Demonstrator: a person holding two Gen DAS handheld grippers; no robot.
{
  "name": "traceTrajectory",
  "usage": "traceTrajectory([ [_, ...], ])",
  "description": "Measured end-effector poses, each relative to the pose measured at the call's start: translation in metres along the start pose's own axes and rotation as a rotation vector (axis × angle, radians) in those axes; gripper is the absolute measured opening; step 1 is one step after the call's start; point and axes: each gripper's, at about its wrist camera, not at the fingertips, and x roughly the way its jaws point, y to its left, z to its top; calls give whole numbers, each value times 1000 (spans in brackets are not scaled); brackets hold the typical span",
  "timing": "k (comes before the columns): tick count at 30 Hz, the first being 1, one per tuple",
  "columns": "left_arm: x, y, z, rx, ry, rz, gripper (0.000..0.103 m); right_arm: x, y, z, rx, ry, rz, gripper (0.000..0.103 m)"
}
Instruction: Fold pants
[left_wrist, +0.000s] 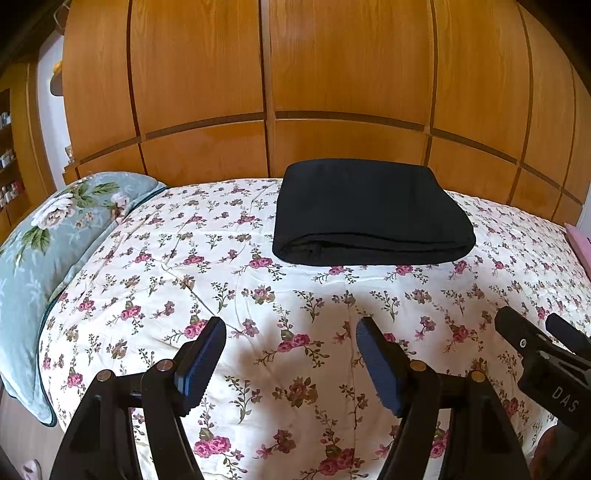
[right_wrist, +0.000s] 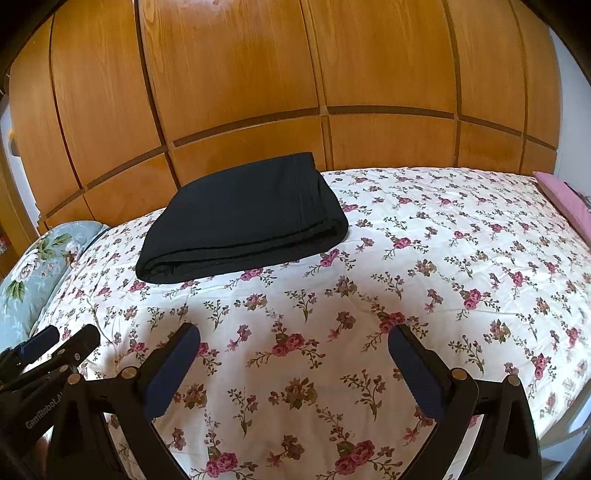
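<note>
The black pants (left_wrist: 373, 214), folded in a thick flat rectangle, lie at 12 o'clock on the white bedspread with pink flowers (left_wrist: 258, 295), while the left gripper (left_wrist: 291, 332) and right gripper (right_wrist: 293, 341) hover wide apart, empty, seemingly above the cloth.

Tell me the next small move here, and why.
Probably none beyond drawing both away: the black pants already lie folded in a compact stack on the floral bedspread, and the left gripper and right gripper hang open and empty, clear of the cloth.
</note>
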Motion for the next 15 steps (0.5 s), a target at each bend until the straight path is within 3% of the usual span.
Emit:
traceTrajectory([
  [15,8,2,-3,1,34,-6,74,6,-3,-3,1,24,3,102],
])
